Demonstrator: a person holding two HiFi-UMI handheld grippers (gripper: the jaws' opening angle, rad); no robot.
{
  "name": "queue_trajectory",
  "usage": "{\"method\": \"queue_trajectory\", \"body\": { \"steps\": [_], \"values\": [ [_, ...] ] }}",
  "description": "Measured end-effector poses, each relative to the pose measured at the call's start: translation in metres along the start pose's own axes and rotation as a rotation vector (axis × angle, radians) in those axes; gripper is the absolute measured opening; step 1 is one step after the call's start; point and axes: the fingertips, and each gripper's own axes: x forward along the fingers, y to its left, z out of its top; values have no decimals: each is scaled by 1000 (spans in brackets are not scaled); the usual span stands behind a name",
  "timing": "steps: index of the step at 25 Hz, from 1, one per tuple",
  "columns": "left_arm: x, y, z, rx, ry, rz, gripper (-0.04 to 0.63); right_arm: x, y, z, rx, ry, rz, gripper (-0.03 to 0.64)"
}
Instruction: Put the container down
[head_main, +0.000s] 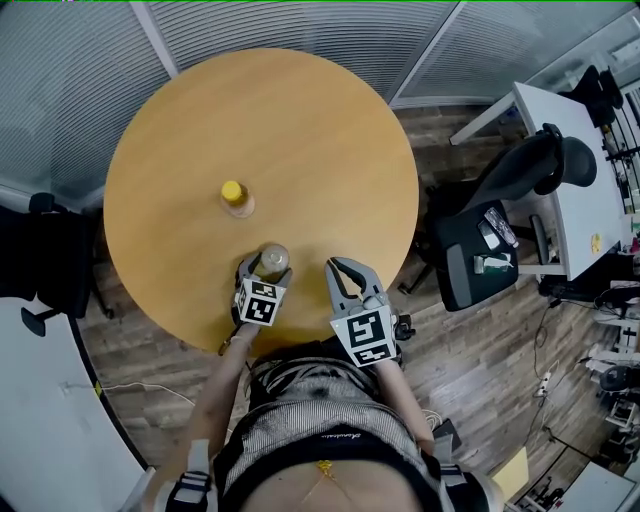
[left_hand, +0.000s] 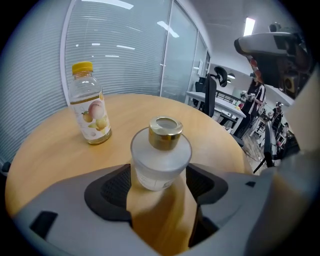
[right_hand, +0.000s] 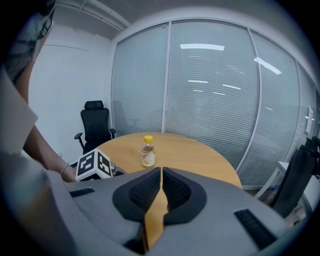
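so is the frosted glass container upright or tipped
Upright: the frosted glass container with gold collar stands vertical, clamped in the left gripper.

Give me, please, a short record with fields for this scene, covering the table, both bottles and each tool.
surface: round wooden table
container: frosted, gold cap, upright, by the table's near edge
left tool: shut on the container, one jaw on each side
container touching table: cannot tell
right tool: jaws together, nothing between them, beside the left tool
other item: clear bottle with yellow cap, upright, standing further in on the table, apart from both tools
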Motion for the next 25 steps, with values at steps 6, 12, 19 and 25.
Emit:
{"method": "queue_trajectory", "body": {
  "steps": [6,12,19,25],
  "values": [
    [-11,-2,-10,-14,6,8,344,-2,2,-1,-1,-10,15,25],
    [-23,-2,-14,-36,-4,27,344,-5,4,-1,-14,-17,28,25],
    [-34,-3,-14,-61,-23,40,342,-8,7,-1,-25,-23,49,25],
    [-53,-3,-12,-109,-61,69,187,-8,11,-2,-40,-23,79,25]
  ]
}}
